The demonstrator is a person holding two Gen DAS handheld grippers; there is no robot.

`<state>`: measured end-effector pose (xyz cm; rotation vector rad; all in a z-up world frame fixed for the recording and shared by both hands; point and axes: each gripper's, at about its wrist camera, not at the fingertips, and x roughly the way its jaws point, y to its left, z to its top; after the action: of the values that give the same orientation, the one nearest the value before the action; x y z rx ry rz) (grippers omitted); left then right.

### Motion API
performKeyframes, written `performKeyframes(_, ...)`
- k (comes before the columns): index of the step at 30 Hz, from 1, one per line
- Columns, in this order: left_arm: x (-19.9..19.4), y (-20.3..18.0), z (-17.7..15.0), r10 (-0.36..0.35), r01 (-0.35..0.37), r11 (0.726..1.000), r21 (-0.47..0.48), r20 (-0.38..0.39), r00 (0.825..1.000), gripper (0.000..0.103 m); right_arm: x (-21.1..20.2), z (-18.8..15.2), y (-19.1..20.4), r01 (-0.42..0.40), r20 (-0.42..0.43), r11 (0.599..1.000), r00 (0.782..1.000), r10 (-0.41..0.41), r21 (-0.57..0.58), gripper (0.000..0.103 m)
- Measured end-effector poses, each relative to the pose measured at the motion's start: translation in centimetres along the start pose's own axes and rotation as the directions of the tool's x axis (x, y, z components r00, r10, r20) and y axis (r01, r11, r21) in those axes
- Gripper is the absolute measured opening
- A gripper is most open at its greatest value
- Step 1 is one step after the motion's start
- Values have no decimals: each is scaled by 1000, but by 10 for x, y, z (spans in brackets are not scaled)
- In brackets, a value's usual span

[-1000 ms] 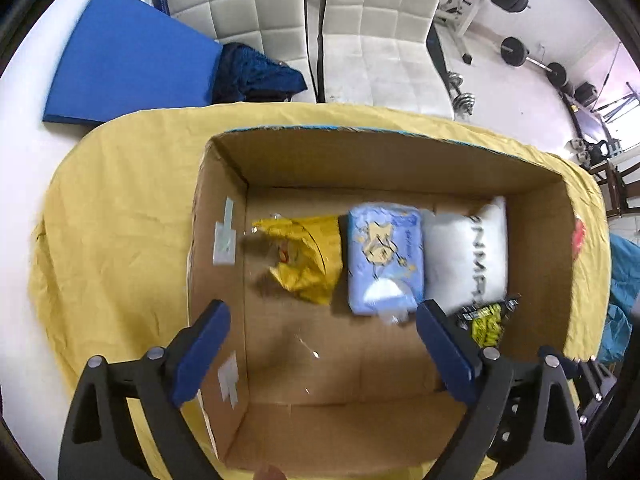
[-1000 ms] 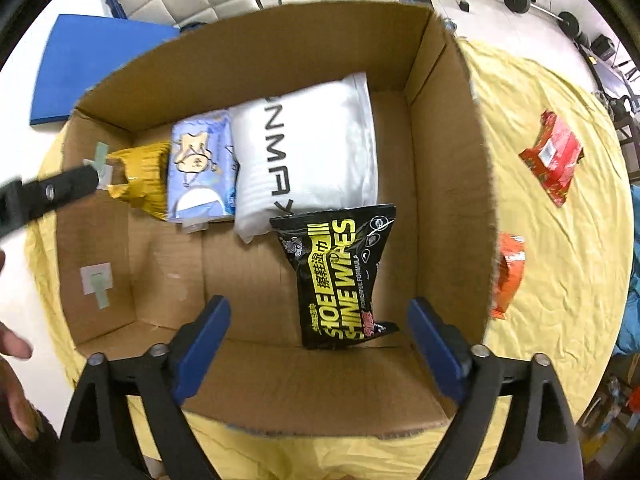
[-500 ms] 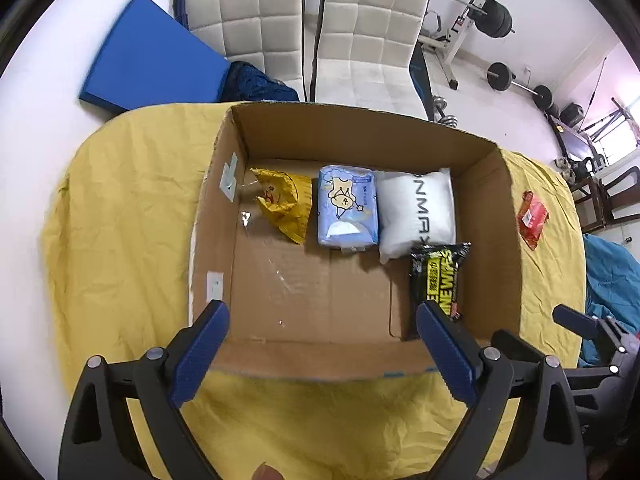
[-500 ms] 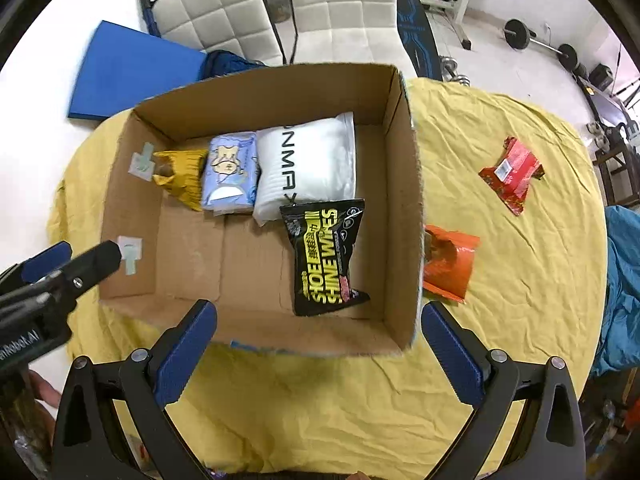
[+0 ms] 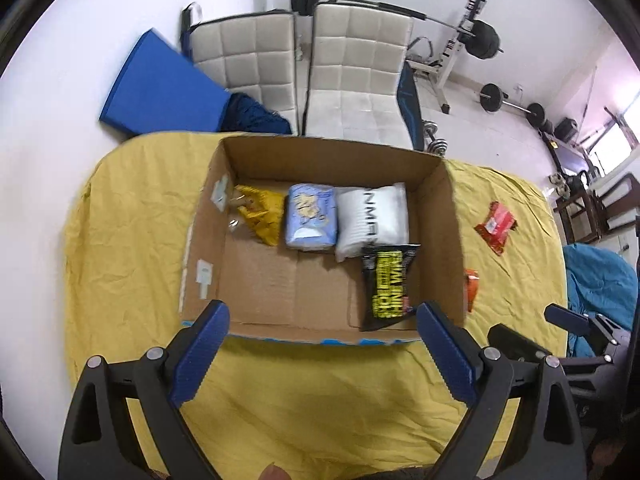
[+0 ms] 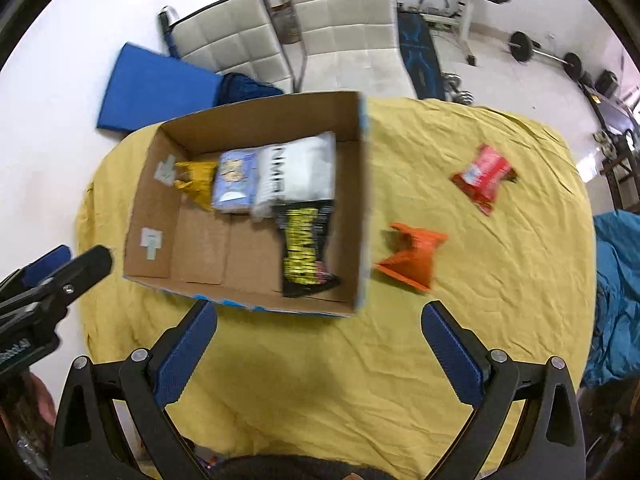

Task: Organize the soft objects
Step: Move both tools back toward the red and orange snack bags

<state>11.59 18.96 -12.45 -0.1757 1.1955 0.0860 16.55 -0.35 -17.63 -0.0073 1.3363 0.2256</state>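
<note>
An open cardboard box stands on the yellow cloth. Inside lie a yellow pouch, a light blue pack, a white pack and a black-and-yellow wipes pack. Right of the box, on the cloth, rest an orange packet and a red packet. My left gripper hangs open and empty above the box's near wall. My right gripper is open and empty above the cloth near the box's front right corner.
The yellow cloth covers a round table. Two white padded chairs, a blue mat and weight equipment stand behind it. A teal fabric heap lies at the right. A person's hand shows at the lower left.
Both grippers have risen and pulled back from inside the box to above its near side. The wipes pack stays on the box floor. The right jaws stand slightly wider.
</note>
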Motion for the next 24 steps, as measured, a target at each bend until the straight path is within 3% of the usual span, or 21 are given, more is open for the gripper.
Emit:
performKeyframes(7,21,-97,9,13,-7,984,177,-34,999,96,-3,-5,-114,78,-23,985,997,-75,152,103)
performKeyframes(11,62,-168,20,5,30,949,313,-111,994,96,4,-13,-188,124,-55,962,992,-114,241,103)
performKeyframes(15,103,-226,30,59,17,904,428,-164,985,96,9,-21,-242,156,-70,943,987,-141,296,103)
performKeyframes(19,150,-271,34,100,24,885,466,-241,965,96,17,-27,-286,147,-84,926,989,-125,347,103)
performKeyframes(21,172,-283,32,150,-9,870,492,-247,957,96,22,-28,-304,146,-94,920,988,-120,363,103)
performKeyframes(24,208,-290,30,192,-24,875,483,-302,934,93,30,-25,-321,139,-103,921,989,-109,364,103)
